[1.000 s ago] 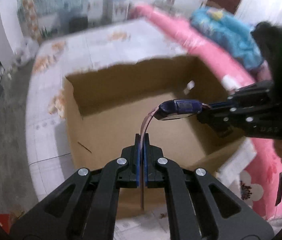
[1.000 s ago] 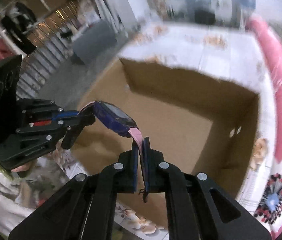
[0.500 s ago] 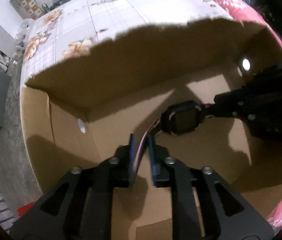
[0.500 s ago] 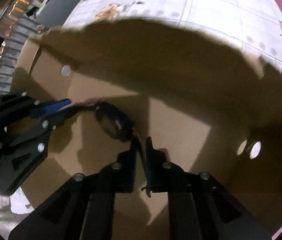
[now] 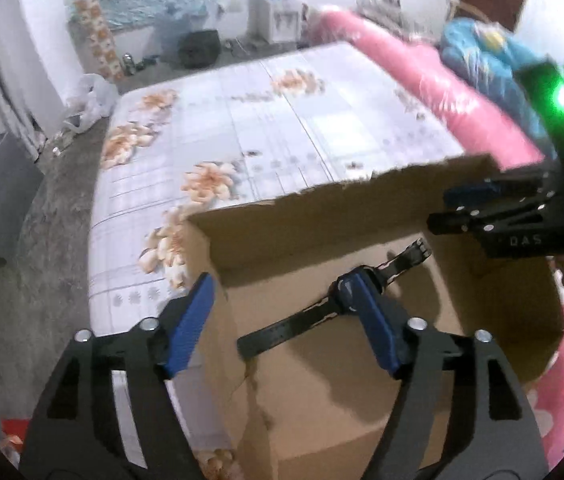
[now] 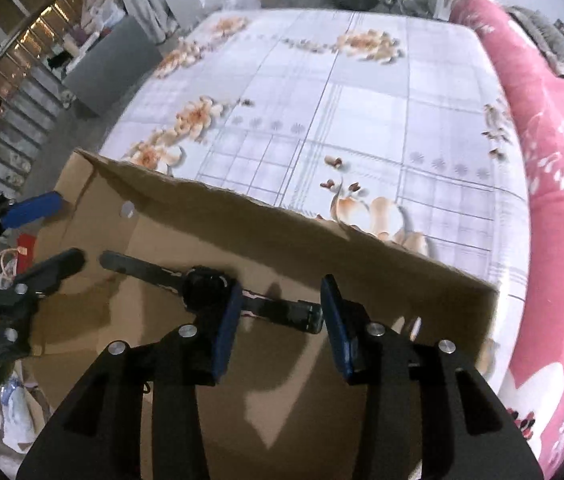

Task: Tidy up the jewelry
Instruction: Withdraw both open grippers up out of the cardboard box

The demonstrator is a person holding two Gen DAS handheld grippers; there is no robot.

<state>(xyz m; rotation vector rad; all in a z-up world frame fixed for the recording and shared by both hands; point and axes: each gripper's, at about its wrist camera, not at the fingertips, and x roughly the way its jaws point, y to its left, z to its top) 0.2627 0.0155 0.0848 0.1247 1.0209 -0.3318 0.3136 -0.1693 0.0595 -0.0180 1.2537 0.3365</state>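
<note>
A dark watch point(image 5: 282, 330) with a blue case and black strap lies flat on the floor of an open cardboard box point(image 5: 362, 188). My left gripper point(image 5: 278, 282) hovers over the box's left side. Its jaws are opening, and the watch lies below them, untouched. In the right wrist view the watch point(image 6: 204, 286) stretches across the box point(image 6: 282, 210) floor under my right gripper point(image 6: 282, 284). Those jaws are also opening and press on nothing. The right gripper point(image 5: 440, 208) shows at the box's right rim, and the left gripper point(image 6: 66, 230) at its left rim.
The box stands on a bed with a floral checked sheet point(image 6: 342, 120). A rolled pink blanket point(image 6: 554, 184) runs along the right side, with a blue bundle point(image 5: 482, 52) behind it. A grey case point(image 6: 110, 64) stands on the floor to the left.
Both grippers let go of the watch strap and opened. They drew back up out of the box, and the watch now lies on the box floor.
</note>
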